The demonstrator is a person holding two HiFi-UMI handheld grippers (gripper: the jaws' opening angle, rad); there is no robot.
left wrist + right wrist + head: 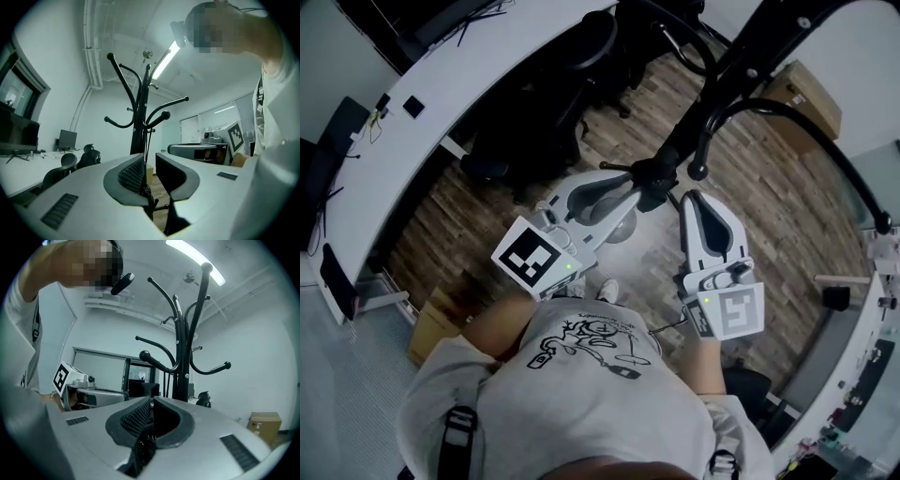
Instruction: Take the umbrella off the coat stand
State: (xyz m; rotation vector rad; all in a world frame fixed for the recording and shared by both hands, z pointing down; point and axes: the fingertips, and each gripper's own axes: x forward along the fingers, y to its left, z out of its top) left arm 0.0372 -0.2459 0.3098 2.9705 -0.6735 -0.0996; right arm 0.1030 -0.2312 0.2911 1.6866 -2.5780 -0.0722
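Observation:
The black coat stand (748,58) rises close in front of me, its curved arms spreading overhead (138,136) (180,376). The umbrella (652,178) is a slim black one that hangs beside the pole. A thin shaft runs down from an arm to a dark bunch with small rib tips (148,191). My left gripper (635,190) (149,161) is shut on that bunch, which sits in the narrow gap between its jaws. My right gripper (694,199) (152,401) is shut and holds nothing, just right of the umbrella. The umbrella's handle and lower part are hidden.
A long white curved desk (441,84) runs along the left with black office chairs (553,103) beside it. Cardboard boxes stand at the back right (804,94) and left of me (431,323). Another white desk (862,375) lies on the right. The floor is wood.

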